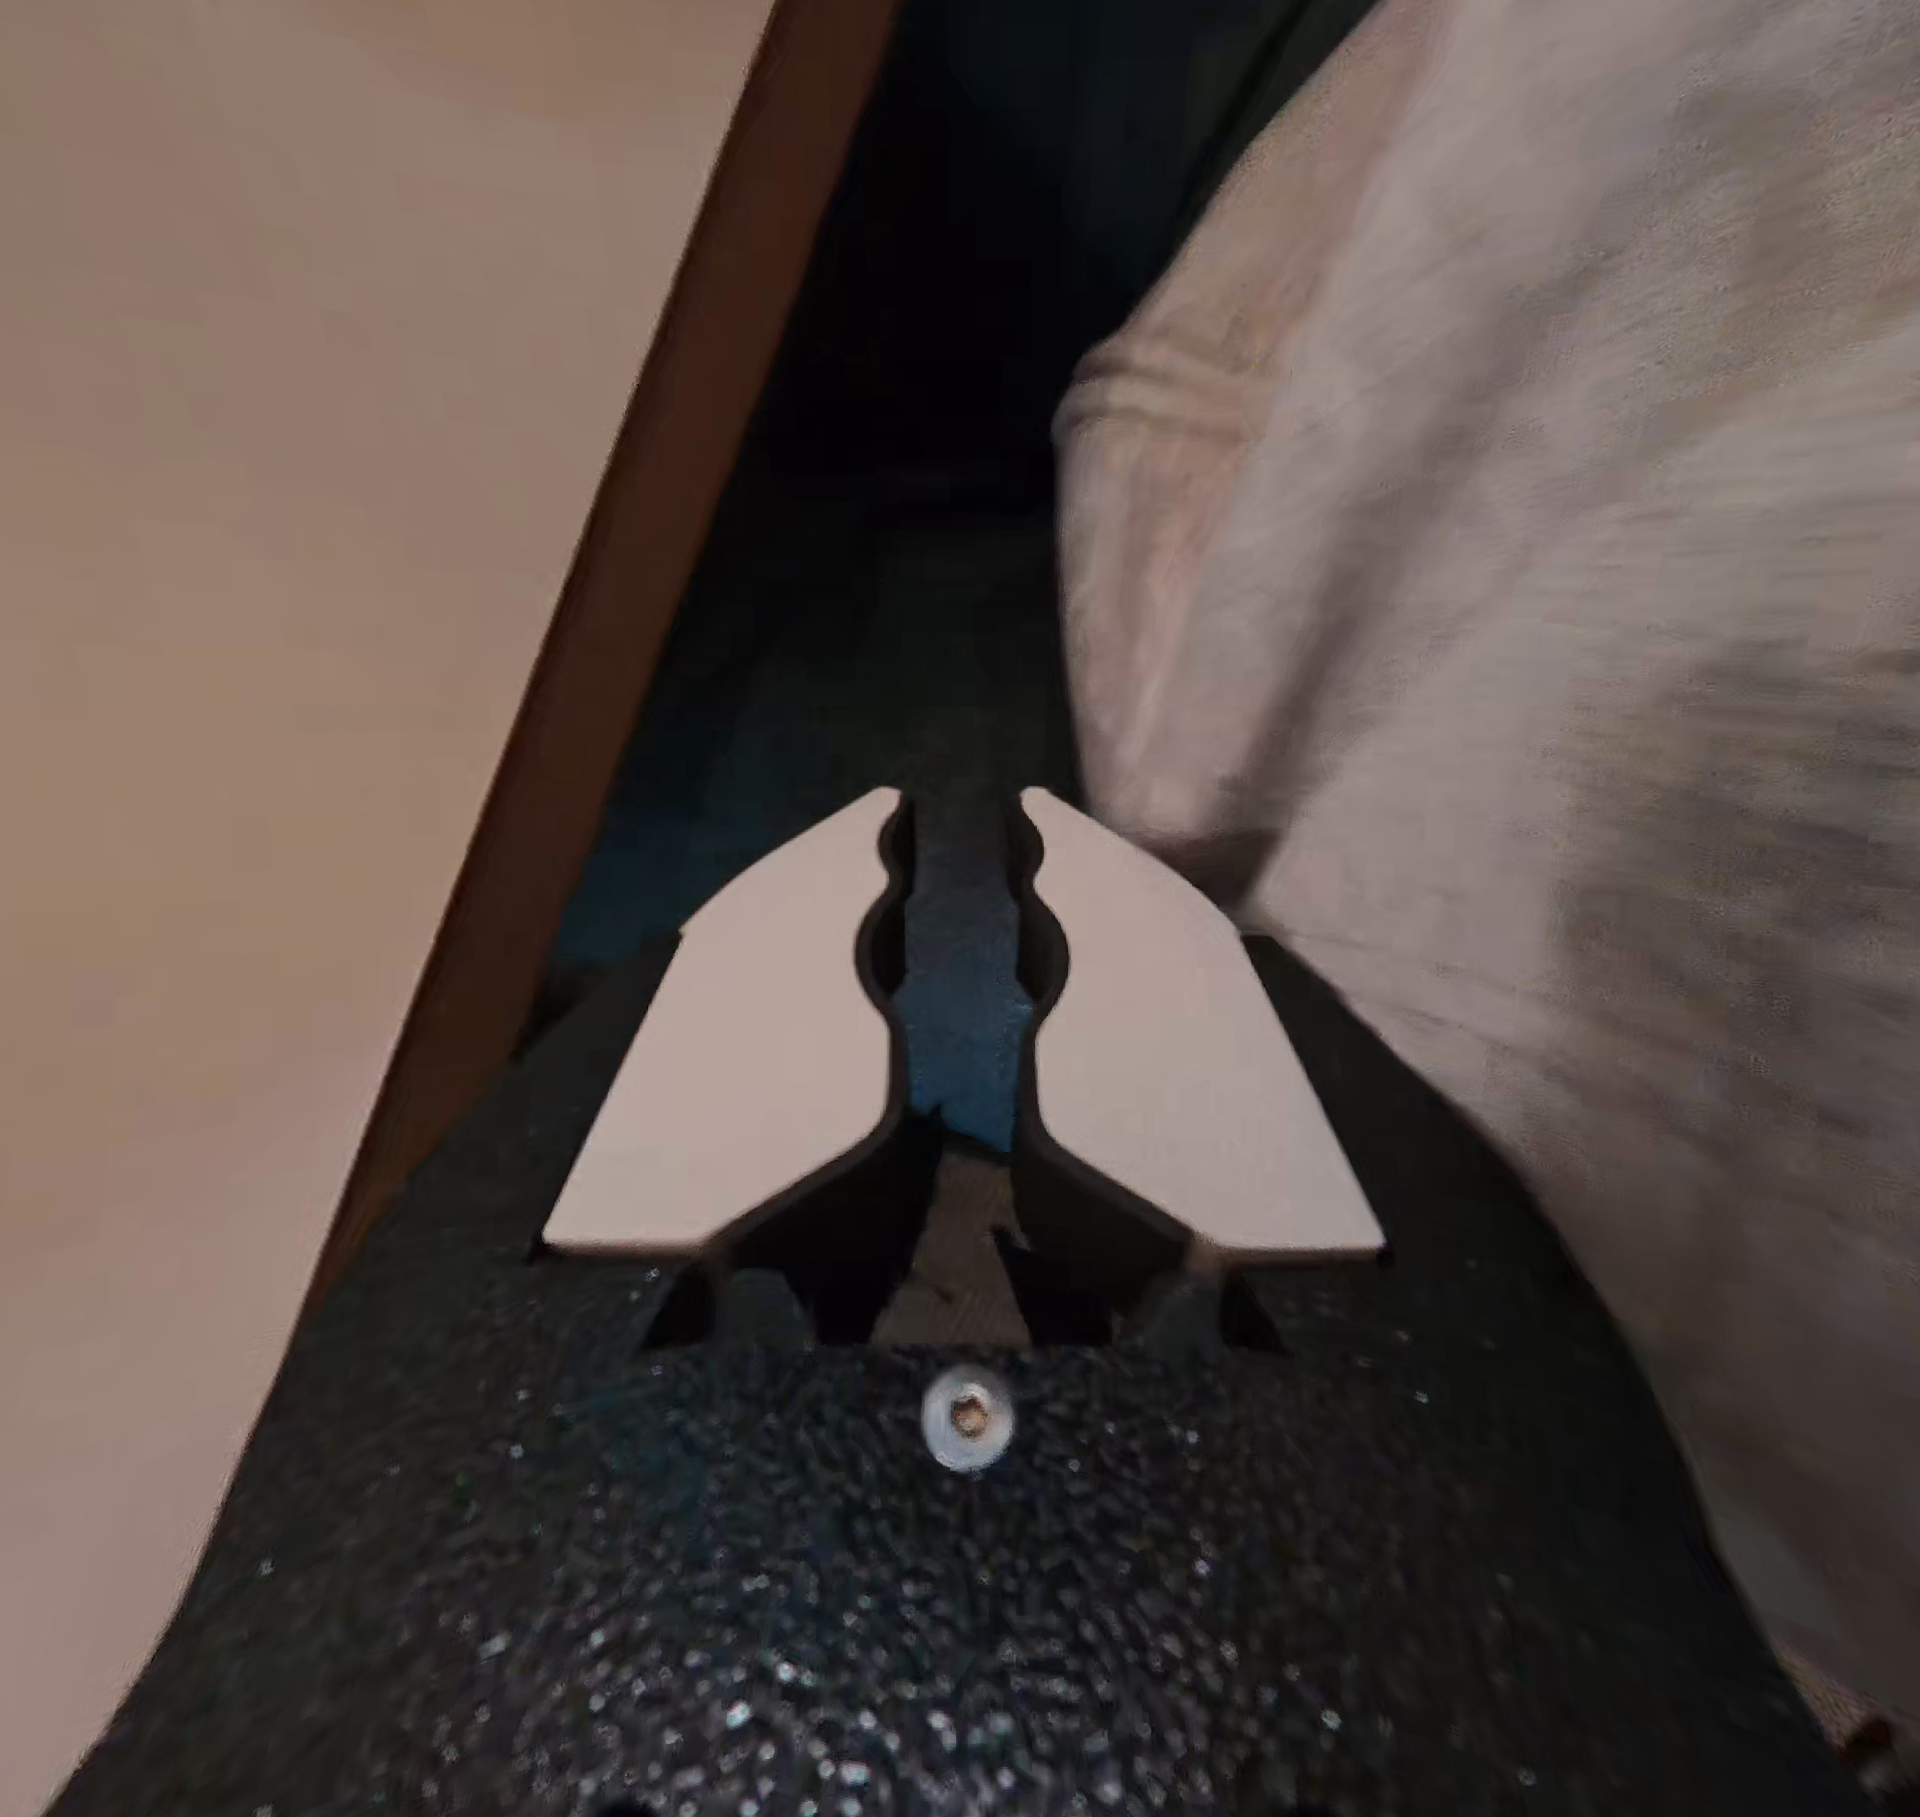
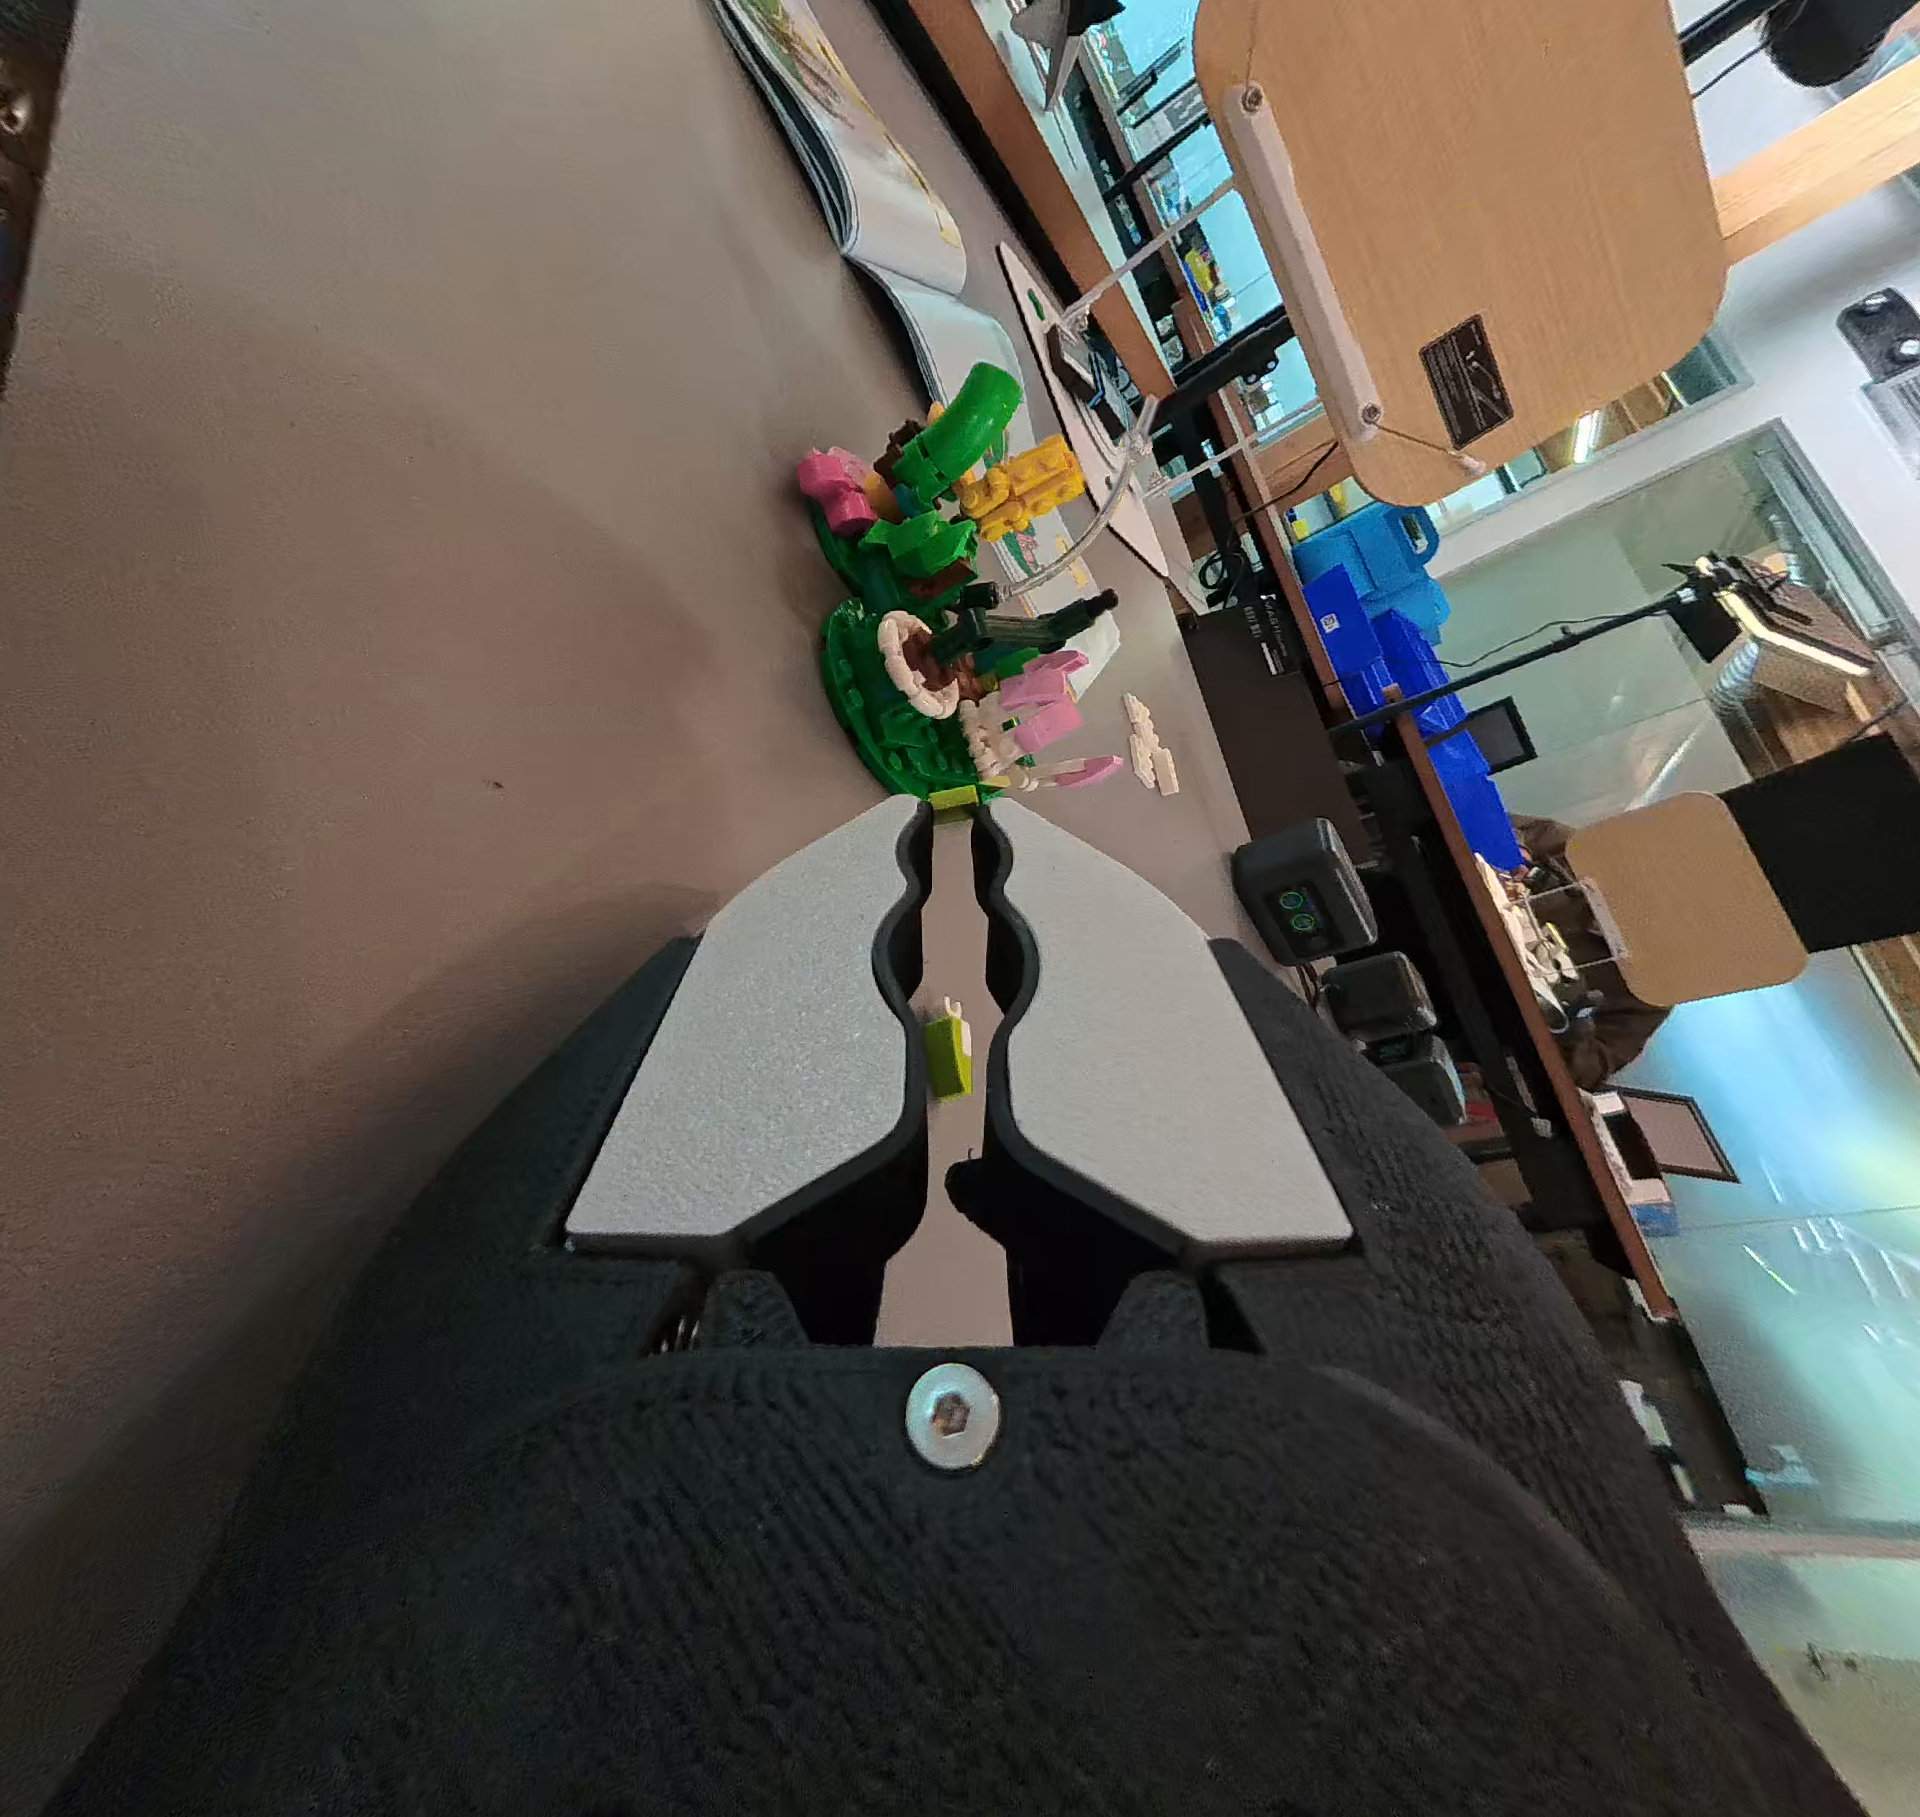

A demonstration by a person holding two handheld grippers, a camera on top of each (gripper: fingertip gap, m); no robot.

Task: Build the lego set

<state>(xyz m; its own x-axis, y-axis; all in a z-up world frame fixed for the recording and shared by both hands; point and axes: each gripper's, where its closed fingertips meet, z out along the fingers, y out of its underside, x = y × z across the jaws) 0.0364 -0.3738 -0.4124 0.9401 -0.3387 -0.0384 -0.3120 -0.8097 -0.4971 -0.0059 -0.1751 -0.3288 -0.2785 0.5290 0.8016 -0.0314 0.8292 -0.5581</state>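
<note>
In the right wrist view, the view is rolled sideways and the grey table [image 2: 364, 520] fills the left. My right gripper [image 2: 951, 811] is nearly closed, and a small lime green piece [image 2: 954, 799] sits pinched between its tips, right beside the flower model [image 2: 935, 614]. The model has green leaves, pink and white petals and a yellow block. A second lime green piece [image 2: 948, 1059] shows in the gap between the fingers; I cannot tell if it is held. My left gripper [image 1: 961, 811] is empty, jaws slightly apart, pointing down past the table edge [image 1: 623, 541].
An open instruction booklet [image 2: 862, 157] lies beyond the model, with loose white pieces [image 2: 1148, 744] to its right. A person's pale clothing [image 1: 1507, 520] is close to the right of the left gripper. Dark floor lies below it. Shelves and blue bins [image 2: 1392, 614] stand past the table.
</note>
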